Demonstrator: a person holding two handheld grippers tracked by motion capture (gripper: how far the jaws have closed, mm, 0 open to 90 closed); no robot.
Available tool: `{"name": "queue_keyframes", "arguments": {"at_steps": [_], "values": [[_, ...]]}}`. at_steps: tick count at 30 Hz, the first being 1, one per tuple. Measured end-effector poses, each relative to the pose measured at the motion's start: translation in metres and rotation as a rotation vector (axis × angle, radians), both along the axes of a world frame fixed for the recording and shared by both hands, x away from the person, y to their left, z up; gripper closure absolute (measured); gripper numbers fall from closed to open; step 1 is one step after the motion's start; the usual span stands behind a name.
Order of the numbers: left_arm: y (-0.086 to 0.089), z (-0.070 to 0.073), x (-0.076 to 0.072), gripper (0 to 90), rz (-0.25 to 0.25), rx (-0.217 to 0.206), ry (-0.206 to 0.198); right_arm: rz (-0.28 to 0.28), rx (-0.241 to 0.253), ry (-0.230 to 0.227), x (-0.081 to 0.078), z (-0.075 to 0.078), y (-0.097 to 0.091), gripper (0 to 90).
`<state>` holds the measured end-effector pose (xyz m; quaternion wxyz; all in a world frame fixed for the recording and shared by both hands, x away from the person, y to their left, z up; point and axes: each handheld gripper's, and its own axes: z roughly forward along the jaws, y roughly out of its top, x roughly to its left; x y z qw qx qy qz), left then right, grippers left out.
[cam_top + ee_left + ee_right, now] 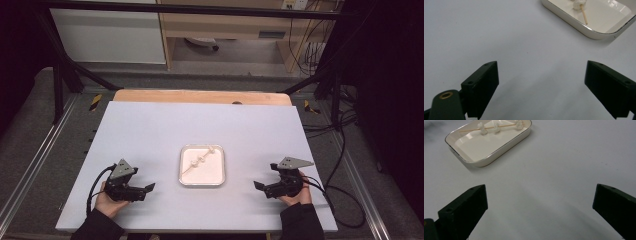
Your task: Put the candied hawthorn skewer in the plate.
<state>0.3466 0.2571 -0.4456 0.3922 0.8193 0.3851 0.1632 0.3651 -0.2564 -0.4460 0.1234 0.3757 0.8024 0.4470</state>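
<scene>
Because nothing was being held, the left gripper and right gripper sat wide open at eight and four o'clock of the tray, where the skewer lay safe.

Both hands enter from the bottom of the high view. The left tool sits lower left, jaws wide apart and empty; the right tool lower right, likewise gaping, both pointing inward.
</scene>
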Motion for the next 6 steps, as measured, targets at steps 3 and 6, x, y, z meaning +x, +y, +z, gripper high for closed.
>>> {"name": "queue_keyframes", "arguments": {"at_steps": [3, 6], "values": [[-0.0008, -0.0027, 0.0009, 12.2, -0.003, 0.015, 0.009, 0.001, 0.001, 0.000, -0.0005, -0.0004, 0.0002, 0.2], [-0.0020, -0.0041, 0.0013, 12.2, -0.004, 0.017, 0.016, 0.013, -0.007, 0.004, -0.0005, -0.0024, 0.0018, 0.2]]}}
